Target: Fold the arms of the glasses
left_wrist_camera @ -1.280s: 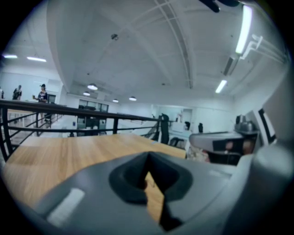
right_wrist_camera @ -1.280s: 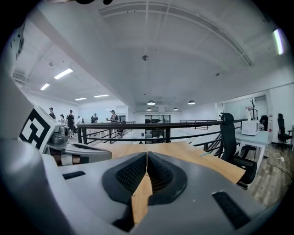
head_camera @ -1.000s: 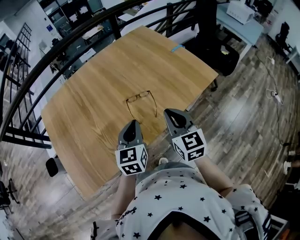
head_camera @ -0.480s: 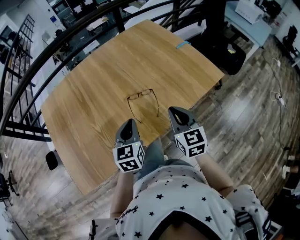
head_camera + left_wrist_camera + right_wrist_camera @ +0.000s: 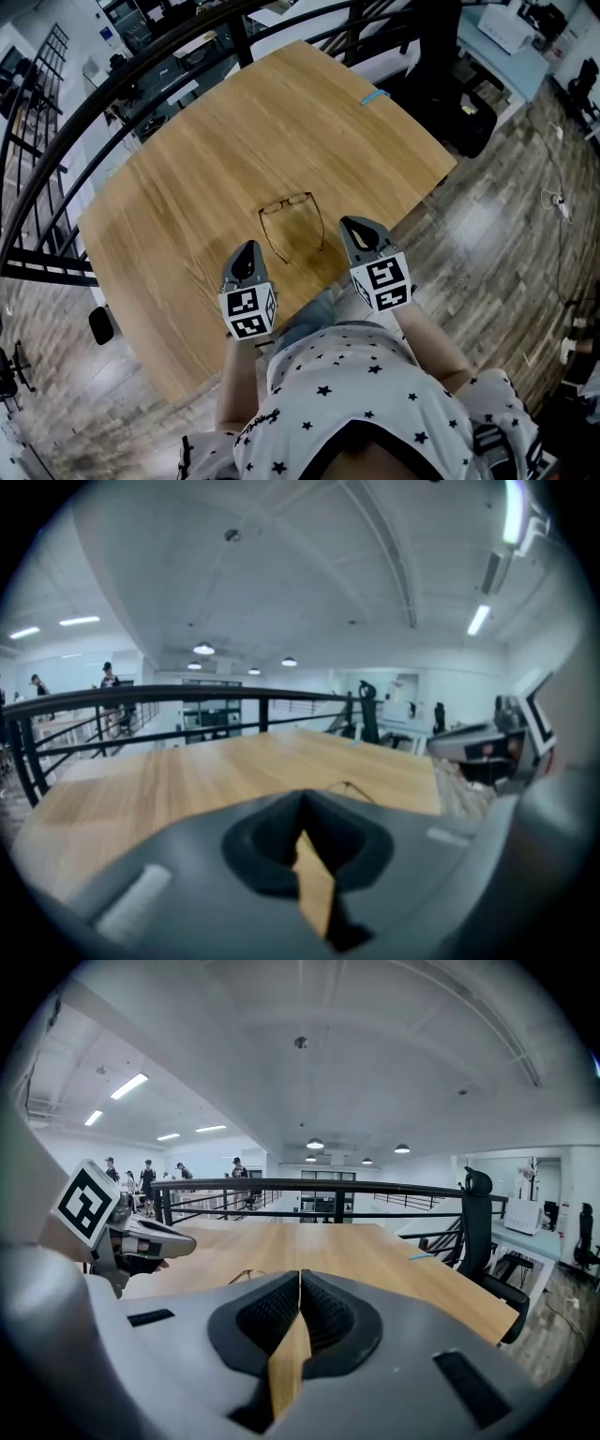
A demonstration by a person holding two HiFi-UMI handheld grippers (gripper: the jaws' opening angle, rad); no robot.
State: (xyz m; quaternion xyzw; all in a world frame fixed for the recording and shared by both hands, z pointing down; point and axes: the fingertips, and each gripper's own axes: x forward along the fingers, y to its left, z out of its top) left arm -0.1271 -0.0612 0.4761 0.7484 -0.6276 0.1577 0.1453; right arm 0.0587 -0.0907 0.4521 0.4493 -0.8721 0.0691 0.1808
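Observation:
A thin dark-framed pair of glasses [image 5: 291, 220] lies on the wooden table [image 5: 206, 141] with both arms spread open toward me. My left gripper [image 5: 247, 251] hovers near the table's front edge, just left of the left arm's tip, shut and empty. My right gripper [image 5: 359, 228] hangs to the right of the right arm, also shut and empty. In the left gripper view the glasses [image 5: 352, 789] peek over the closed jaws of the gripper [image 5: 302, 801]. The right gripper view shows the glasses [image 5: 236, 1277] left of its gripper's tips [image 5: 299, 1277], with the left gripper [image 5: 141, 1239] beyond.
A short blue strip [image 5: 375, 97] lies near the table's far right edge. A black railing [image 5: 122, 89] curves behind the table, and a black office chair [image 5: 459, 94] stands at the far right. Wood floor lies to the right.
Both grippers have sunk toward the table, the left one drifting further left in the picture. The glasses have not moved, and both jaws stay shut.

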